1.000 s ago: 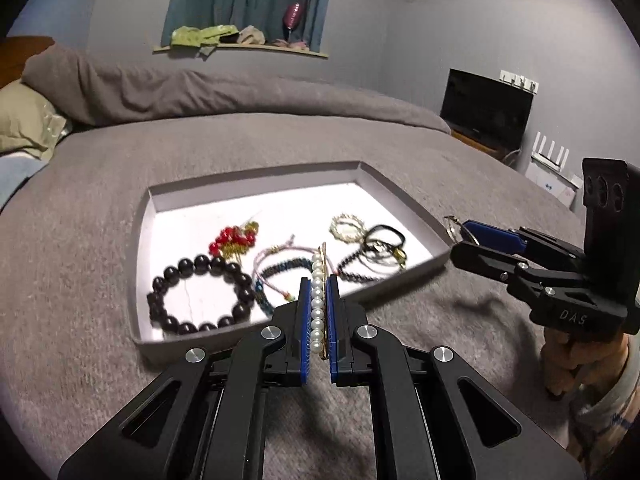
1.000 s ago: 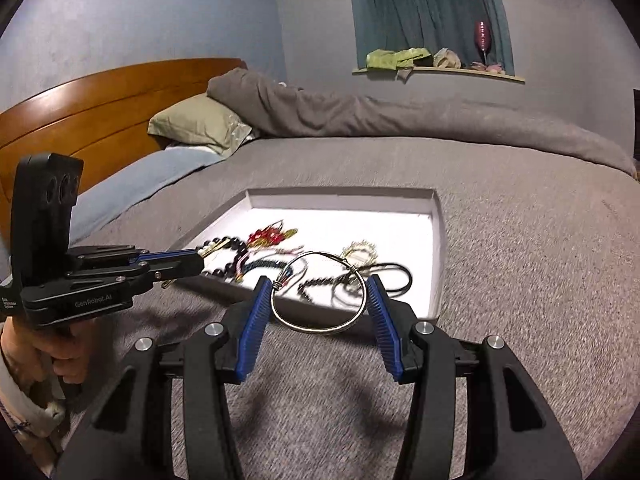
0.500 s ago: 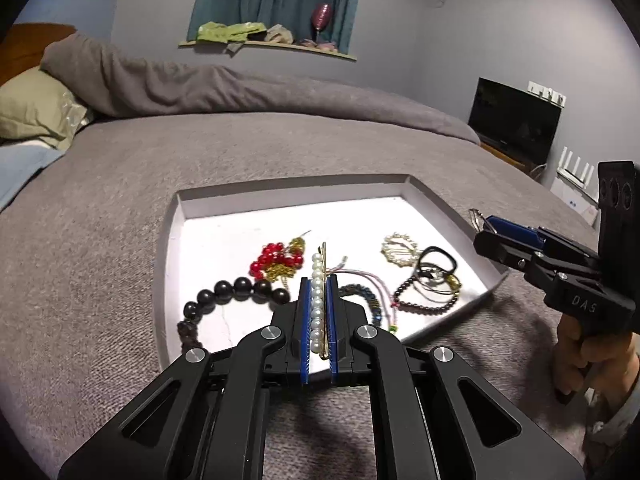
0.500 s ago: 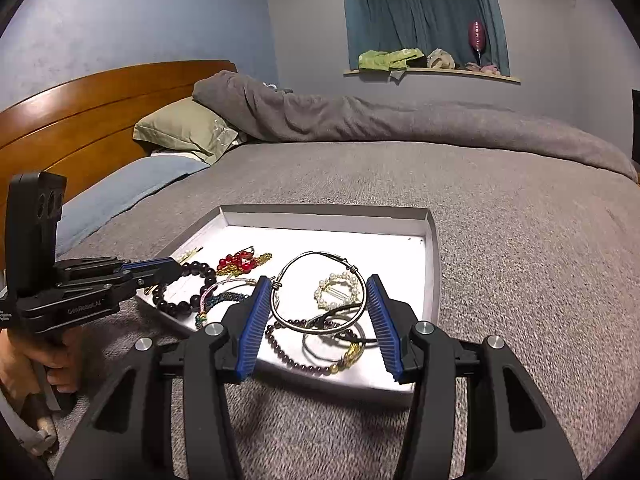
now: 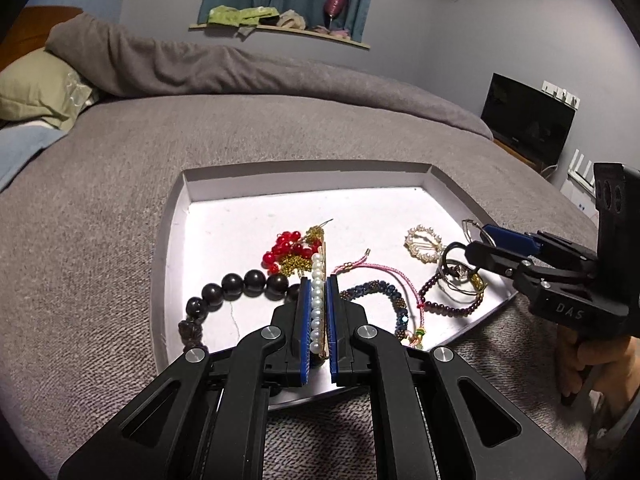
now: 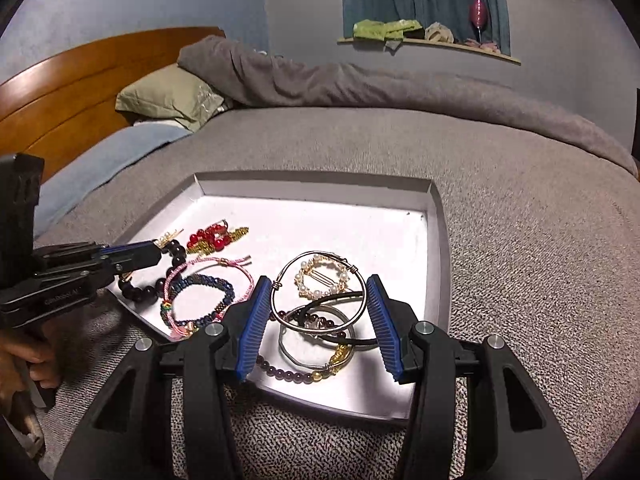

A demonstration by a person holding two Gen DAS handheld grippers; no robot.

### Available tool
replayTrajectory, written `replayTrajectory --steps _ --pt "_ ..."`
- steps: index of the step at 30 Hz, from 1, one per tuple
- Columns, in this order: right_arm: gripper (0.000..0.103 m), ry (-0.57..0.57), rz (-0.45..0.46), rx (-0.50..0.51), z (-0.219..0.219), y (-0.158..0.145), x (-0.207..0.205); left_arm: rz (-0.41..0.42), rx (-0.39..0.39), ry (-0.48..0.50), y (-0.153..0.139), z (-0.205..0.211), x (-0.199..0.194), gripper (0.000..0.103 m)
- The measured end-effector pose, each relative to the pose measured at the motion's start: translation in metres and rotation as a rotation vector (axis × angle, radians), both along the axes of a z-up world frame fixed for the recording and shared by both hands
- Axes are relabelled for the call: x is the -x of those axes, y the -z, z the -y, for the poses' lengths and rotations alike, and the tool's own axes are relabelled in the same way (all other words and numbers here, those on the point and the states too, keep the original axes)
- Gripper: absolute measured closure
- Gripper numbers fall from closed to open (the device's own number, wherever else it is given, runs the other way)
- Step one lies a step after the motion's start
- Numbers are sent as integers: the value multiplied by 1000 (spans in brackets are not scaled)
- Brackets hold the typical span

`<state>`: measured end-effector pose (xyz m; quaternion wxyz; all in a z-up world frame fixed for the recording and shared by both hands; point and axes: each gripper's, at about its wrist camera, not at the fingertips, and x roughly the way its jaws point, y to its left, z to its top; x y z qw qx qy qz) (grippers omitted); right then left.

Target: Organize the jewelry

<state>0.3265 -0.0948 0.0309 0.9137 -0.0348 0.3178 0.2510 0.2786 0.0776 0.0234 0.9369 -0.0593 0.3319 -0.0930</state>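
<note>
- Left gripper [image 5: 319, 292]: blue pads nearly together, clamped on a pearl hair clip [image 5: 318, 300] that stands lengthwise between them, its gold backing bar along the right pad; poised above the near left part of the tray.
- Right gripper [image 6: 318, 312]: jaws about half apart, pads pressing the two sides of a silver wire bangle [image 6: 319, 288], held tilted over the near right part of the tray.
- White tray [image 6: 320, 184]: shallow, low-walled, set on a grey blanket [image 6: 520, 240] covering the bed.
- Tray contents, left side: large dark bead bracelet [image 5: 236, 286] near the left wall; red bead cluster with gold chain [image 6: 212, 236] just beyond it.
- Tray contents, middle: pink cord bracelet [image 6: 208, 276] lying around a blue-black beaded bracelet [image 6: 204, 300], the two overlapping.
- Tray contents, right side: pearl ring brooch [image 6: 322, 280] seen through the bangle; below it a small dark purple bead bracelet [image 6: 288, 372], a plain silver bangle [image 6: 296, 358] and a black cord [image 6: 352, 340], overlapping in a heap.
- Background: green pillow [image 6: 168, 98] against a wooden headboard [image 6: 80, 76]; window ledge [image 6: 428, 42] with curtain behind.
</note>
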Motion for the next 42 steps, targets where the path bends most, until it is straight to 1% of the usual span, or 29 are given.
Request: replayTrajectory --steps 8,16,17,19,20,21,24,25,27,28,29,31,33,34,36,38,42 --pt "54 7 -20 14 -3 4 -6 -2 0 -2 0 0 -1 95" --pt "54 11 -41 36 -5 8 -11 -22 3 -16 4 -3 -7 94" --pt "54 10 -43 40 -6 9 -11 -25 1 -17 5 -3 -7 91" --pt "54 8 -46 48 -7 10 -11 -21 -3 -18 5 -2 -6 78" --pt "54 5 -45 53 -8 10 -11 -11 -8 -18 3 -1 -4 75" --pt "54 0 -43 58 -9 10 -10 -5 -10 -17 3 -1 -3 68" --pt "52 -6 -26 66 -11 8 -6 11 -22 -11 1 2 0 61" --pt "47 -12 -14 65 -11 7 -4 15 -28 -8 0 3 1 59" --pt "38 -19 8 55 -10 4 0 28 -43 -4 -1 6 3 45" --pt "38 -22 26 43 -8 2 4 34 -49 -2 -2 8 4 39" --pt "38 -24 37 33 -6 0 6 44 -55 1 -3 9 6 36" --pt "34 -19 64 8 -1 -4 12 64 -66 -1 -6 11 11 23" --pt "33 -12 83 -13 4 -8 17 80 -69 -7 -8 11 15 19" --pt "30 -3 97 -27 8 -10 21 85 -69 -11 -9 11 17 15" --pt "25 7 114 -42 14 -13 26 100 -67 -22 -10 10 21 12" --pt "22 15 131 -54 19 -16 33 110 -63 -29 -11 9 25 10" --pt "11 34 165 -66 24 -19 46 131 -65 -39 -14 10 38 7"
